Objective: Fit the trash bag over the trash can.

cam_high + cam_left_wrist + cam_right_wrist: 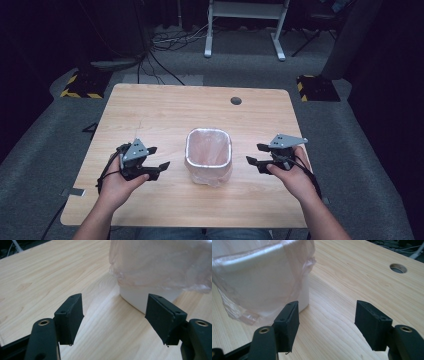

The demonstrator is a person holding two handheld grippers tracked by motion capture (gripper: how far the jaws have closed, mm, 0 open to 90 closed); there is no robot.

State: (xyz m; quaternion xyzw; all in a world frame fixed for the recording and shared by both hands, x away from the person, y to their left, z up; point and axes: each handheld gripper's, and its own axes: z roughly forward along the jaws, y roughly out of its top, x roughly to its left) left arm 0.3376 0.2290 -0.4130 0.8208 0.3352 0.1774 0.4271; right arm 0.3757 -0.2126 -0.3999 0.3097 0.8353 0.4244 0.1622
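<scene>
Between the two hand-held grippers, a small white bin (208, 156) lined with a thin pinkish plastic bag (209, 176) stands upright on the desk (165, 107). The left hand-held gripper (157, 157) sits just beside the bin's left wall, the right hand-held gripper (254, 154) just beside its right wall, and neither touches it. Both have their jaws spread wide with nothing between them; in the left gripper view the bag's loose overhang (162, 267) lies ahead and to the right of the jaws, in the right gripper view the overhang (262, 277) lies ahead and to the left.

The liner appears already folded over the rim, so the step in hand is likely letting go and clearing away. To do that well, each hand-held gripper should draw straight outward from its side of the bin, jaws kept wide, so that no pad catches the slack film hanging down the walls. A snag there could drag the liner off the rim or tip the light bin. The round cable hole (236, 100) lies well beyond the right hand-held gripper and is no obstacle.
</scene>
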